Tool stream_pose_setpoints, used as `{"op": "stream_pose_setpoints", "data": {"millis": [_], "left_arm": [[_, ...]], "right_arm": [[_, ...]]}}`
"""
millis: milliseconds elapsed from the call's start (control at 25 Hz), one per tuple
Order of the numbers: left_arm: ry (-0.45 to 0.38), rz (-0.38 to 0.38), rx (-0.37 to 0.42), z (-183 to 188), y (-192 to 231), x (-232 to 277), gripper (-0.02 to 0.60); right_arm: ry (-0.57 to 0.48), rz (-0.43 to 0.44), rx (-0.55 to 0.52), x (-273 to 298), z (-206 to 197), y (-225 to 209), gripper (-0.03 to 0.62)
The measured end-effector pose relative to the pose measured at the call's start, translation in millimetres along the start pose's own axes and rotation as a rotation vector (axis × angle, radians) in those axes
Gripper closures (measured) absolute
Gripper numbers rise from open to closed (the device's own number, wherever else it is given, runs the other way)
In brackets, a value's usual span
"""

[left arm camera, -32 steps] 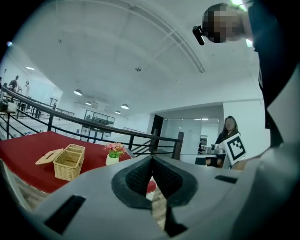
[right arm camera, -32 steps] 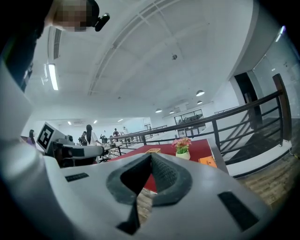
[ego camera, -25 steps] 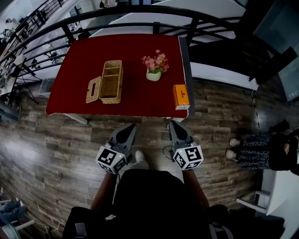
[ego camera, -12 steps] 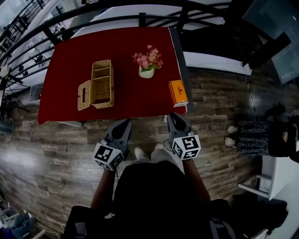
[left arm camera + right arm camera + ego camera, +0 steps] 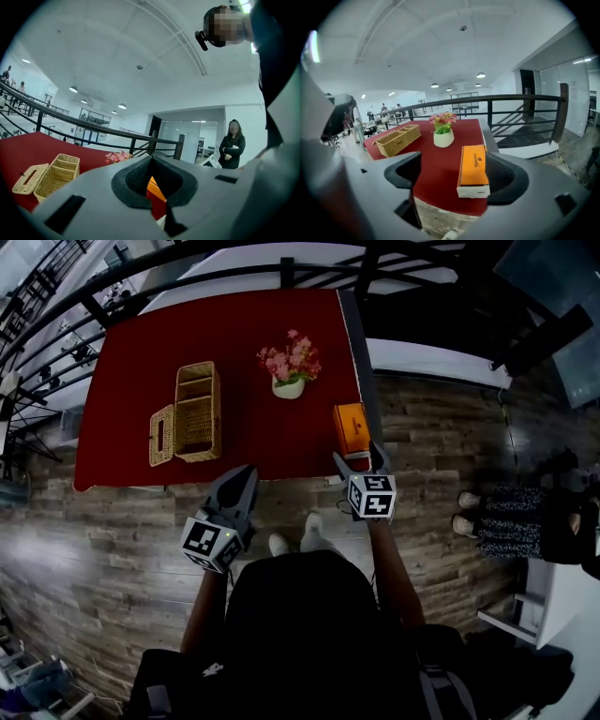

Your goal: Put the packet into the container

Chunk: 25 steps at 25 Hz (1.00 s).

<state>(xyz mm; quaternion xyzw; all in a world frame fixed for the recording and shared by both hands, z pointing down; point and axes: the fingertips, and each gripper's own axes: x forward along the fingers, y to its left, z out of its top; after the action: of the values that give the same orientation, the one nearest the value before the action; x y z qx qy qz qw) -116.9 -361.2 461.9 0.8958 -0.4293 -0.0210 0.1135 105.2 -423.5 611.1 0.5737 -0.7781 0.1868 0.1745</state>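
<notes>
An orange packet [image 5: 352, 427] lies at the near right edge of the red table [image 5: 131, 362]. The wicker container [image 5: 197, 411] stands open at the table's left, its lid [image 5: 162, 435] hanging at its side. My right gripper [image 5: 359, 457] is at the packet's near end with its jaws opening. In the right gripper view the packet [image 5: 473, 168] lies between the spread jaws of that gripper [image 5: 457, 180], and the pads do not press on it. My left gripper [image 5: 246, 474] is shut and empty, short of the table's near edge. The left gripper view shows a strip of the packet [image 5: 152, 186] past its shut jaws.
A white pot of pink flowers [image 5: 288, 385] stands between container and packet. A black railing [image 5: 234, 273] runs behind the table. A person [image 5: 525, 540] stands on the wooden floor to the right. My shoes [image 5: 300, 538] are near the table's front edge.
My right gripper has moved forward to the packet's near end and its jaws have spread apart. The left gripper has stayed shut and shifted only slightly.
</notes>
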Motion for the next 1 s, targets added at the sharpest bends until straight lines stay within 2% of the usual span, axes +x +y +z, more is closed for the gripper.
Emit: {"op": "stream_pose_setpoints", "data": {"millis": [200,400,680,760,800,880,1000], "left_arm": [[0.000,0.023,0.022,1.4,7.5,7.4,0.572],[0.010,0.025,0.029,0.0,9.1,14.3,0.572],[0.016,0.023,0.037,3.0,11.6,21.7,0.572],[0.013,0.008,0.026,3.4,11.2,22.6,0.572],[0.010,-0.003,0.021,3.8,10.8,23.2,0.572],[0.006,-0.017,0.018,3.9,10.9,24.6,0.572],[0.013,-0.030,0.016,3.3,10.6,27.5,0.571]], "right_arm": [[0.140,-0.086,-0.015,42.4,-38.1,-43.1,0.147],[0.247,-0.097,0.016,66.8,-74.2,-57.7,0.131],[0.375,-0.094,0.017,82.7,-102.4,-65.9,0.134],[0.382,-0.091,0.005,81.4,-101.3,-66.5,0.140],[0.380,-0.085,-0.005,80.4,-98.6,-66.0,0.181],[0.372,-0.070,-0.038,78.3,-92.5,-64.4,0.219],[0.331,-0.032,-0.090,72.7,-76.7,-57.3,0.232]]}}
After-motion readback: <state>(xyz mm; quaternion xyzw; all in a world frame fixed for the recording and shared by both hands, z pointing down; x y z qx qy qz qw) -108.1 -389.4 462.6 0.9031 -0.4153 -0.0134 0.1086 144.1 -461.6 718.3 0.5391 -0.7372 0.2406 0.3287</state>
